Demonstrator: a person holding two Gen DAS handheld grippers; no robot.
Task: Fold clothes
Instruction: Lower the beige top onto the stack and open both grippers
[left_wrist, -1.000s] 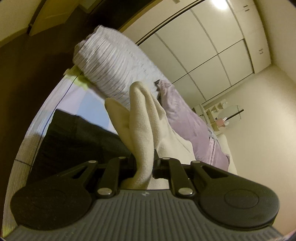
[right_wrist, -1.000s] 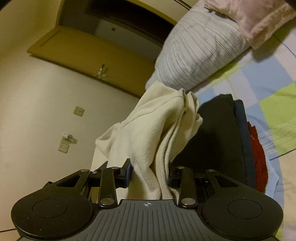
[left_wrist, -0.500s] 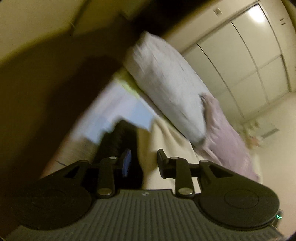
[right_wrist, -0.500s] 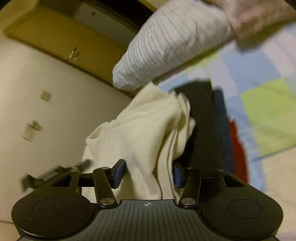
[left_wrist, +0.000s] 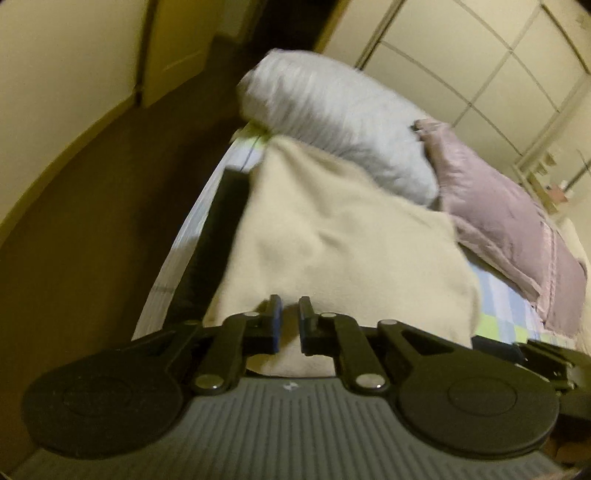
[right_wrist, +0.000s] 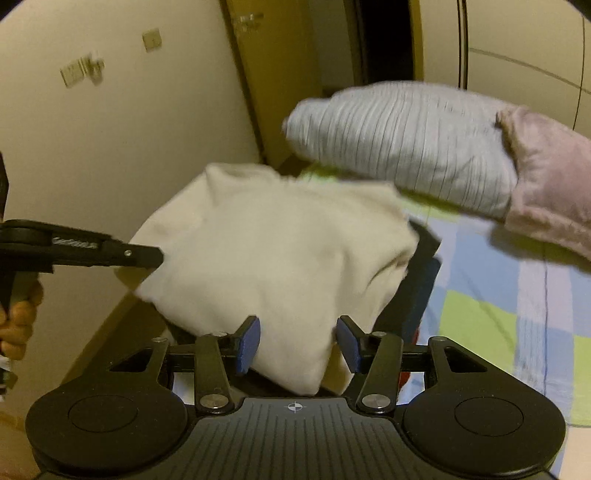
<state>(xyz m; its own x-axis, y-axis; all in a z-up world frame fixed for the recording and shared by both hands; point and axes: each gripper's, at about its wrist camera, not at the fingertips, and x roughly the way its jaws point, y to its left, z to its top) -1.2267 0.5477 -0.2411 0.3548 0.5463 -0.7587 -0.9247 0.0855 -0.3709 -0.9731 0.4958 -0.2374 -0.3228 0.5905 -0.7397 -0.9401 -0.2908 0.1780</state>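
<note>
A folded cream garment (left_wrist: 332, 240) lies on a stack of dark folded clothes (left_wrist: 218, 236) near the bed's corner; it also shows in the right wrist view (right_wrist: 280, 254). My left gripper (left_wrist: 290, 319) hovers at its near edge with the jaws a narrow gap apart and nothing between them. My right gripper (right_wrist: 297, 341) is open, its blue pads (right_wrist: 249, 345) either side of the garment's near corner, not clamping it. The left gripper shows at the left of the right wrist view (right_wrist: 110, 253).
A striped grey pillow (left_wrist: 332, 118) and a pink pillow (left_wrist: 509, 221) lie behind the stack. The bed has a checked blue and green sheet (right_wrist: 498, 295). The bed edge drops to a dark floor (left_wrist: 92, 229) on the left. A wardrobe (left_wrist: 461, 55) stands beyond.
Both grippers let go of the cream garment, which dropped from held upright to lying flat on the dark stack. Both grippers pulled back to its near edge.
</note>
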